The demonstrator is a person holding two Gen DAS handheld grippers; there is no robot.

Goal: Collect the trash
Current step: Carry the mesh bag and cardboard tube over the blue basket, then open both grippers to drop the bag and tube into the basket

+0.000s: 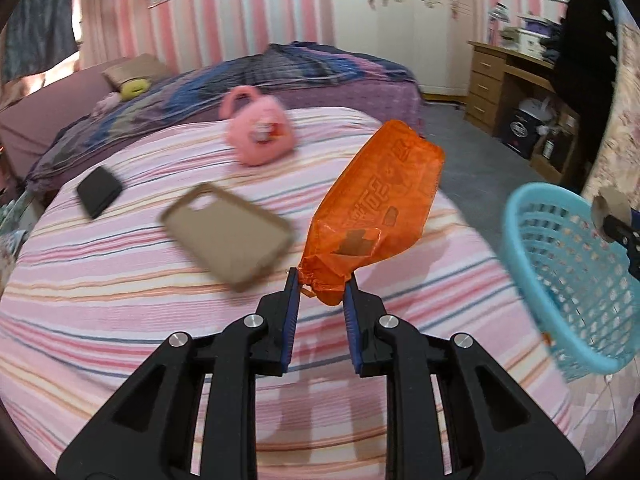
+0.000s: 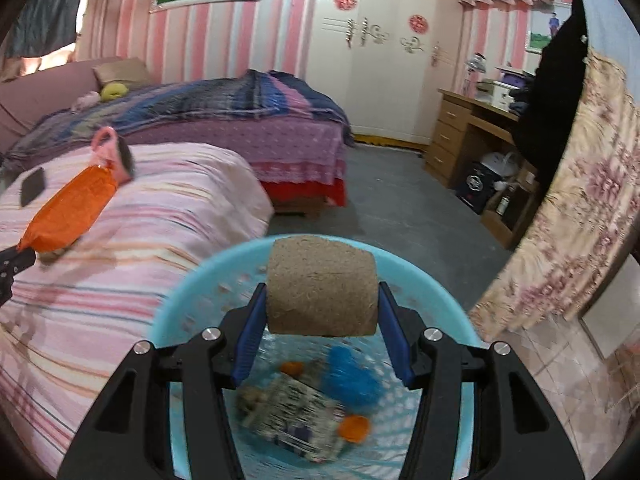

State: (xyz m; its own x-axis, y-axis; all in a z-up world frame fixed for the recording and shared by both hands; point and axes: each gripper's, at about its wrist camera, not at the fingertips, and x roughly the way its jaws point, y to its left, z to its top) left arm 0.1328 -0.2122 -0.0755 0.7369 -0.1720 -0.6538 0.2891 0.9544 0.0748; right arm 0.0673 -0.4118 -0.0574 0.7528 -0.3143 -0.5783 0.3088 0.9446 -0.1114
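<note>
My left gripper [image 1: 320, 286] is shut on the crumpled end of an orange plastic wrapper [image 1: 376, 208], held up over the striped bed. The same orange wrapper [image 2: 68, 210] shows at the left of the right wrist view, with the left gripper's tip [image 2: 14, 260] under it. My right gripper [image 2: 322, 304] is shut on a brown cardboard tube [image 2: 322, 286], held above a light blue mesh basket [image 2: 192, 292]. Crumpled paper, a blue scrap and orange bits lie in that basket. The blue basket [image 1: 568, 276] also appears at the right of the left wrist view, the cardboard tube [image 1: 610, 210] above it.
On the pink striped bed [image 1: 120, 280] lie a tan phone case [image 1: 228, 236], a black phone [image 1: 99, 191] and a pink plush bag [image 1: 258, 130]. A second bed [image 2: 224, 120], a white wardrobe [image 2: 384, 60], a wooden desk [image 2: 468, 140] and a floral cloth [image 2: 580, 200] surround the grey floor.
</note>
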